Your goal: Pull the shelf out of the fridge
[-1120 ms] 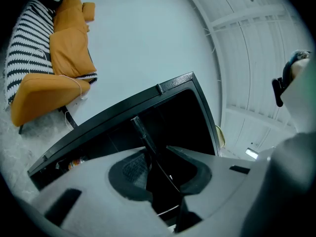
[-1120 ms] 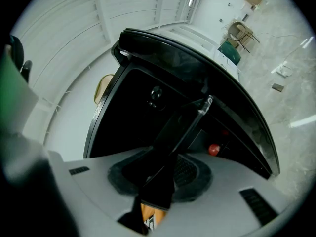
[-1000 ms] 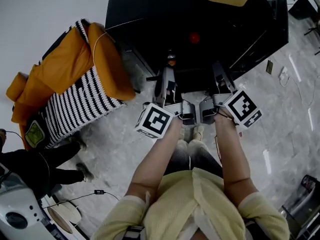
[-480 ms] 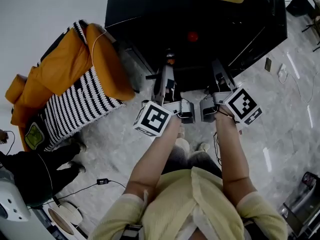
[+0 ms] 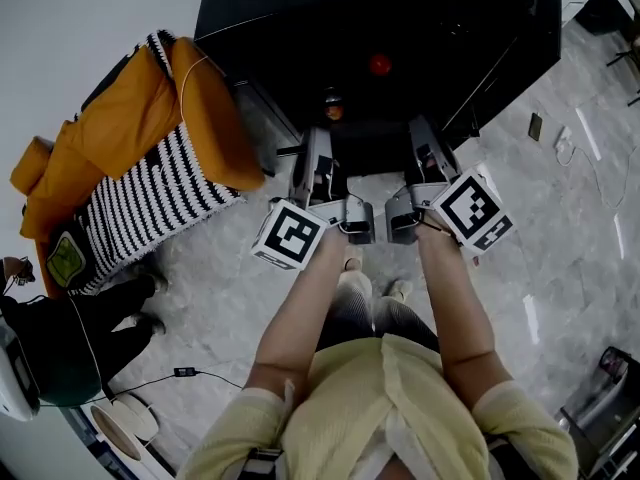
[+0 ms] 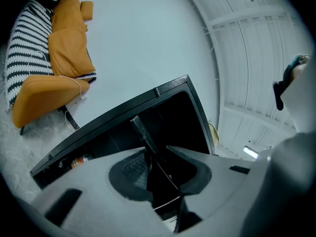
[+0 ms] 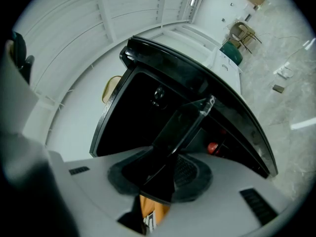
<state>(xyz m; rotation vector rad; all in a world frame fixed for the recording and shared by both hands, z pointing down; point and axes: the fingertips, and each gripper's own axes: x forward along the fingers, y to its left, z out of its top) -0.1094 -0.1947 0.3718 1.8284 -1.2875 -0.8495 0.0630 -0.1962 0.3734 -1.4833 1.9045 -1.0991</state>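
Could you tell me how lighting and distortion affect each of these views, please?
Head view: the pale marble floor is evenly lit, while the black fridge is near-featureless shadow. Left gripper view: fisheye bends the walls, and the dark flat shelf clamped in the left gripper blends into the darkness. Right gripper view: same curvature; the shelf in the right gripper shows a clearer edge.

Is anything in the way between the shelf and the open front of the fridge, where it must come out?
Nothing visible blocks it. The left gripper and the right gripper are closed on the shelf, and only the person's own legs stand before the fridge.
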